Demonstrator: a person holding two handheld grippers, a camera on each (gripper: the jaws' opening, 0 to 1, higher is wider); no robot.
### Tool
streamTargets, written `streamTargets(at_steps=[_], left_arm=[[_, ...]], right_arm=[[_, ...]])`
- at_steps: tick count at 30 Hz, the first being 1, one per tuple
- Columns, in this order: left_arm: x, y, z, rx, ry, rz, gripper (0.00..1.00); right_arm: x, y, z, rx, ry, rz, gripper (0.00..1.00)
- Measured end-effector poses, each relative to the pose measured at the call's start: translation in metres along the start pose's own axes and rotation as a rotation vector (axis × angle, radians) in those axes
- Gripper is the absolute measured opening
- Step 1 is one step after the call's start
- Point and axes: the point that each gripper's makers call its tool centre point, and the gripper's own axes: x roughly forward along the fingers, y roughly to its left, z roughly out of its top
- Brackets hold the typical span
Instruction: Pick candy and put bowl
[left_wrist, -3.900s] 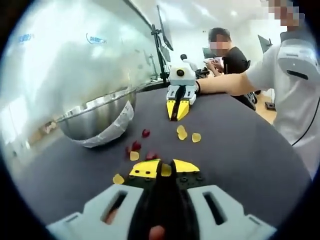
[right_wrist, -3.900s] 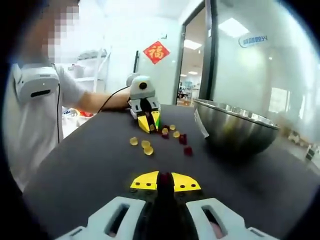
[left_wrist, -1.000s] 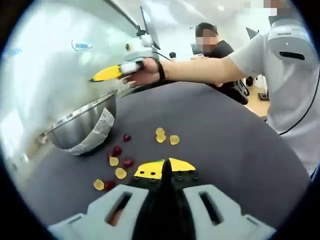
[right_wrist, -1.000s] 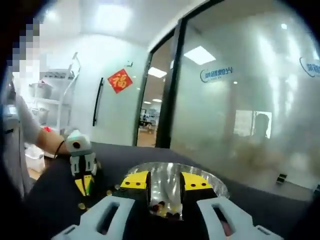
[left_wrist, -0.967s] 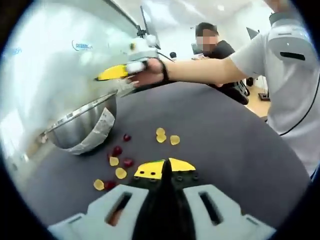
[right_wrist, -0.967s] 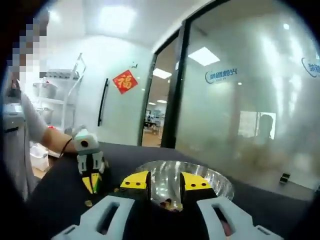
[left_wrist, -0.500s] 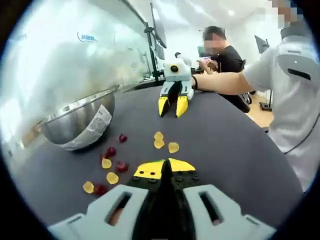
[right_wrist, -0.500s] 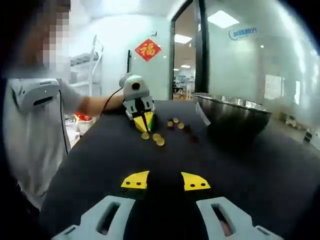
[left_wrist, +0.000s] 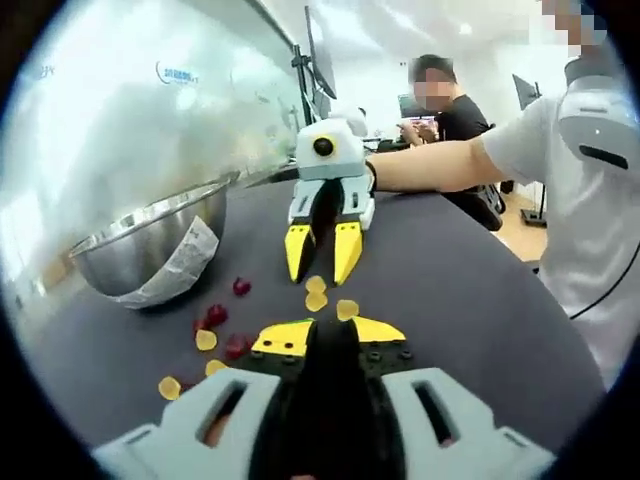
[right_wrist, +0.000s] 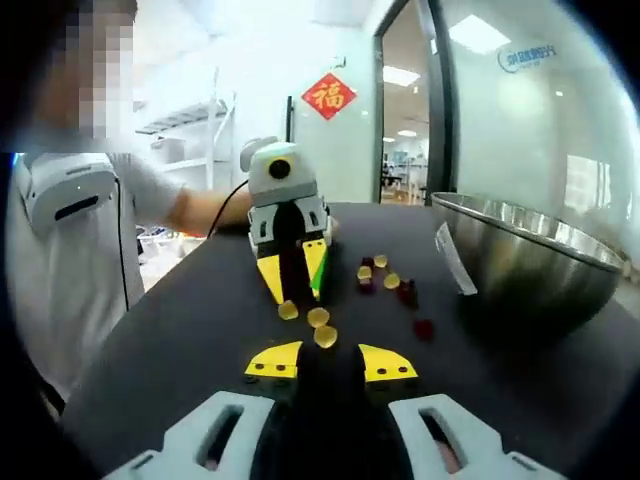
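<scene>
Yellow candies (left_wrist: 347, 308) and red candies (left_wrist: 215, 315) lie scattered on the dark table (left_wrist: 470, 300), beside a steel bowl (left_wrist: 150, 240). My left gripper (left_wrist: 330, 335) is low over the table with its jaws slightly parted and nothing visible between them. My right gripper (left_wrist: 318, 278) faces it, open, tips just above the yellow candies. In the right gripper view, the right gripper (right_wrist: 330, 362) is open with a yellow candy (right_wrist: 325, 336) just ahead of its tips. The left gripper (right_wrist: 296, 294) points down at another yellow candy (right_wrist: 288, 310). The bowl (right_wrist: 530, 270) stands to the right.
A strip of white paper (left_wrist: 180, 268) hangs on the bowl's side. The person's white sleeve (left_wrist: 590, 150) is at the table's right edge, and another person (left_wrist: 450, 110) sits behind. A glass wall (left_wrist: 130, 120) runs behind the bowl.
One second ago the right gripper was open above the bowl. It has come down to the table and closer to the yellow candies. The left gripper's jaws have parted a little.
</scene>
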Motion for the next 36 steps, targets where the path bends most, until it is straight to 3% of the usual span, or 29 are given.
streamTargets(at_steps=[8,15,26,28,30,31,32,34,36], left_arm=[[0.013,-0.006,0.004,-0.012,-0.001,-0.030,0.09],[0.011,-0.010,0.004,-0.017,-0.010,-0.048,0.04],[0.005,-0.004,0.006,0.012,-0.018,-0.013,0.02],[0.000,0.007,0.016,0.017,-0.056,0.030,0.02],[-0.010,0.027,0.036,0.051,-0.122,0.107,0.02],[-0.020,0.047,0.049,0.060,-0.145,0.169,0.02],[-0.029,0.064,0.061,0.020,-0.172,0.217,0.01],[-0.042,0.089,0.082,-0.022,-0.231,0.271,0.01],[-0.050,0.118,0.098,-0.003,-0.240,0.359,0.01]], right_arm=[[0.005,0.007,0.003,-0.054,-0.025,0.006,0.07],[0.006,0.007,0.005,-0.110,-0.033,-0.023,0.02],[-0.002,0.004,0.004,-0.118,-0.035,-0.060,0.02],[-0.006,0.005,0.006,-0.111,-0.047,-0.061,0.02],[-0.010,0.006,0.009,-0.100,-0.062,-0.066,0.02],[-0.012,0.007,0.010,-0.092,-0.069,-0.066,0.02],[-0.012,0.007,0.010,-0.086,-0.072,-0.065,0.02],[-0.013,0.007,0.010,-0.079,-0.075,-0.066,0.02],[-0.013,0.006,0.010,-0.074,-0.077,-0.070,0.02]])
